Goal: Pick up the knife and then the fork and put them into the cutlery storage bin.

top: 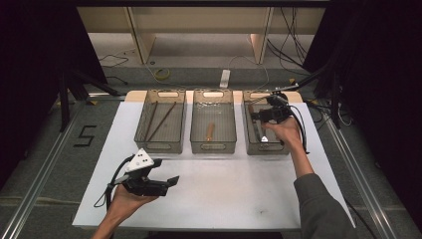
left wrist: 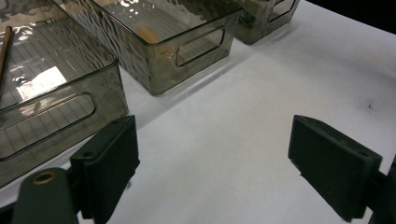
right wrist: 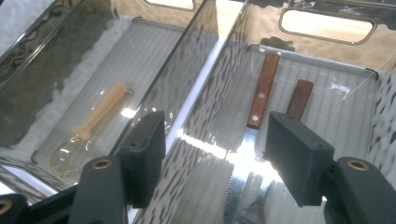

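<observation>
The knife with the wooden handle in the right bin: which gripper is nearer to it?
Right. The right gripper hangs over the right bin, just above the knife; the left gripper is far off, low over the white table.

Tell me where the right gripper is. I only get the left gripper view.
Observer: The right gripper is over the right bin, in the person's hand.
Operator: Holding anything?
Observer: No. Its jaws stand open with nothing between them.
Operator: What's in that bin?
Observer: A toothed knife with a wooden handle lies flat on the bottom.
Operator: Just that one?
Observer: No, a second knife with a wooden handle lies right beside it, partly hidden behind one jaw.
</observation>
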